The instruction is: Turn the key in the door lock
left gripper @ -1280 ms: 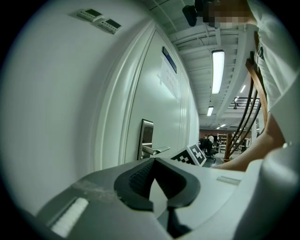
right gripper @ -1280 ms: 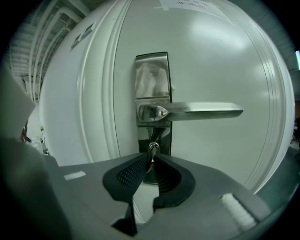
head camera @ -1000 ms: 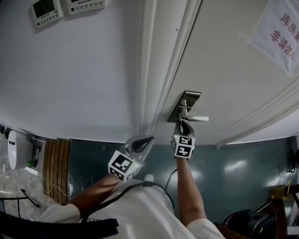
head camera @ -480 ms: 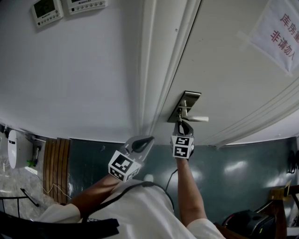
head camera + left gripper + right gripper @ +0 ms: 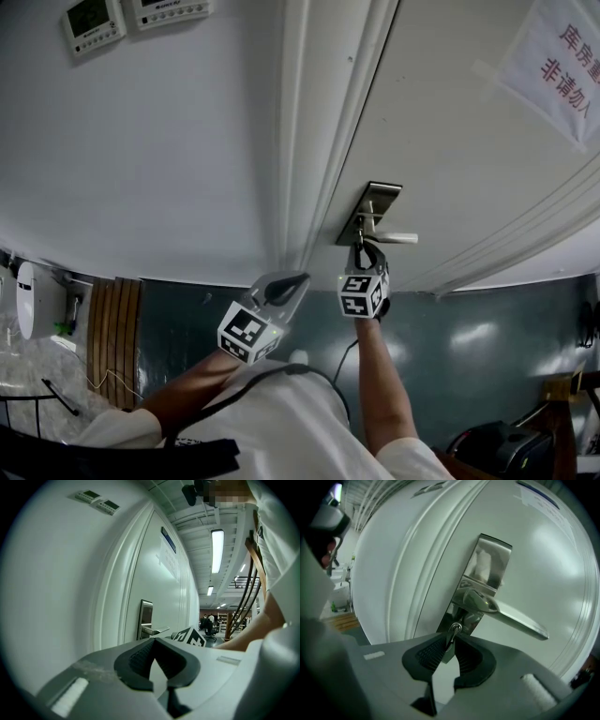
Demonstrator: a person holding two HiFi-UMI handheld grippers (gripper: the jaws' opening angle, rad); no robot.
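Note:
A steel lock plate (image 5: 487, 564) with a lever handle (image 5: 511, 613) sits on the white door (image 5: 450, 141). The key (image 5: 453, 630) sticks out of the lock just under the handle. My right gripper (image 5: 451, 637) is shut on the key's bow, pinched between the pad tips; its jaws have just been opening slightly with the key still between them. In the head view the right gripper (image 5: 364, 251) points up at the plate (image 5: 370, 211). My left gripper (image 5: 286, 283) hangs left of it by the door frame, shut and empty (image 5: 154, 641).
The door frame (image 5: 309, 141) runs up left of the lock. Two wall control panels (image 5: 92, 21) hang at the top left, and a paper sign (image 5: 562, 61) is taped to the door at the top right. Wooden slats (image 5: 112, 328) lie on the floor at left.
The right gripper has rolled about its own line on the key; its marker cube has swung a little to the left. The left gripper has stayed put.

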